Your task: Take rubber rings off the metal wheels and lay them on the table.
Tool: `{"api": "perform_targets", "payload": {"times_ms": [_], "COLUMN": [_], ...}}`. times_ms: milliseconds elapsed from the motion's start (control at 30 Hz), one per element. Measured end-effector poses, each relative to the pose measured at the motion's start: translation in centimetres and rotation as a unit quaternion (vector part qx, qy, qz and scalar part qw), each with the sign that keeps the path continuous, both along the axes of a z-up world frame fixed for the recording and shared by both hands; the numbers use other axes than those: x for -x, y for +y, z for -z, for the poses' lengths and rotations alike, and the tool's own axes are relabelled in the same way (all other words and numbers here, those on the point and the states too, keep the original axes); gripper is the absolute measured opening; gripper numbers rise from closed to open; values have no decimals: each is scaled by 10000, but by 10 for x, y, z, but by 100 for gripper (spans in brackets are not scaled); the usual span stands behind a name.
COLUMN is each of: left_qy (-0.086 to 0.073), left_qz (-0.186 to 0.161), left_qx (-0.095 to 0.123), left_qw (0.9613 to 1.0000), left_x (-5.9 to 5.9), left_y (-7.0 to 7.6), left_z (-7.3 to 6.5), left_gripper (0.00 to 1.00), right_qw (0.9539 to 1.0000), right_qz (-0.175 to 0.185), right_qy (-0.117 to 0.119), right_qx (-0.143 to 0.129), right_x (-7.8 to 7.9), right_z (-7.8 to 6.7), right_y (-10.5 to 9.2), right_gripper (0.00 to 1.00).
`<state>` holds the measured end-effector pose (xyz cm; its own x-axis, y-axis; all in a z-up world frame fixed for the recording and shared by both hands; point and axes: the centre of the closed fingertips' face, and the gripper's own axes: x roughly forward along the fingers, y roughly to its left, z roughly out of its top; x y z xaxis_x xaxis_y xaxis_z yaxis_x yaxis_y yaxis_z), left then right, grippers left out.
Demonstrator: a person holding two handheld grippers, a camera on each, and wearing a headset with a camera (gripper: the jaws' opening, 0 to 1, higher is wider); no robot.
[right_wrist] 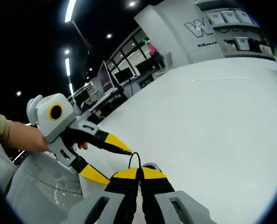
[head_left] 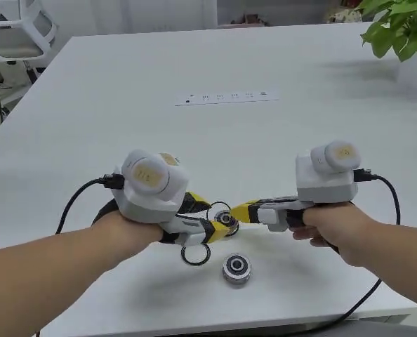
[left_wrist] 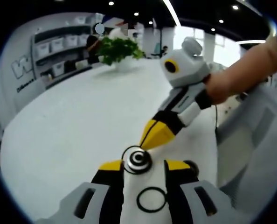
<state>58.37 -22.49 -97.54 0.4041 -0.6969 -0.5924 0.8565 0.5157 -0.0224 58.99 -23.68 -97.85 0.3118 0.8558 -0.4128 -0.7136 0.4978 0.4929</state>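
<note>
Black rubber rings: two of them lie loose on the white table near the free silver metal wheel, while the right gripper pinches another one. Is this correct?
Not two: the head view shows one black rubber ring lying loose on the white table near the free silver metal wheel. The rest holds: the right gripper pinches another thin ring in its shut fingers.

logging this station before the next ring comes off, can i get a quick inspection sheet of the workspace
surface: white table, clean where bare
job's things: metal wheel between the grippers, its rubber ring pinched up in a loop; loose ring and second wheel lying on the table
clutter: nothing seen
grippers: left hand-held gripper jaws apart at the metal wheel; right hand-held gripper shut on the rubber ring
cables: left cable and right cable, black, one from each gripper
surroundings: socket panel in the table, plant, chair
</note>
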Motion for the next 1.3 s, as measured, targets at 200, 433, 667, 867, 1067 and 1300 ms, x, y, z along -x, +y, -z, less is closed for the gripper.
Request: {"api": "perform_targets", "payload": {"times_ms": [200, 433, 667, 867, 1067, 1300], "left_qy": [-65, -87, -22, 27, 30, 90], "left_qz": [-22, -55, -8, -64, -43, 8], "left_qx": [213, 331, 301, 348, 294, 227], "left_qw": [9997, 9994, 9995, 9994, 9996, 9997], "left_x": [5, 12, 24, 29, 37, 45], "left_y": [7, 22, 35, 44, 51, 57], "left_z": [-15, -26, -27, -28, -27, -25], "left_gripper": [43, 53, 65, 73, 81, 88], "right_qw": [9999, 9996, 9994, 9991, 9982, 9967], "right_qz": [-46, -140, -230, -353, -546, -739], "right_qy": [54, 72, 98, 146, 224, 331], "right_qx": [-120, -224, -229, -169, -79, 57], "right_x": [1, 5, 10, 16, 24, 33], "right_z": [-4, -13, -16, -12, -7, 2], "right_y": [4, 11, 16, 20, 29, 36], "right_gripper": [0, 0, 0, 0, 0, 0]}}
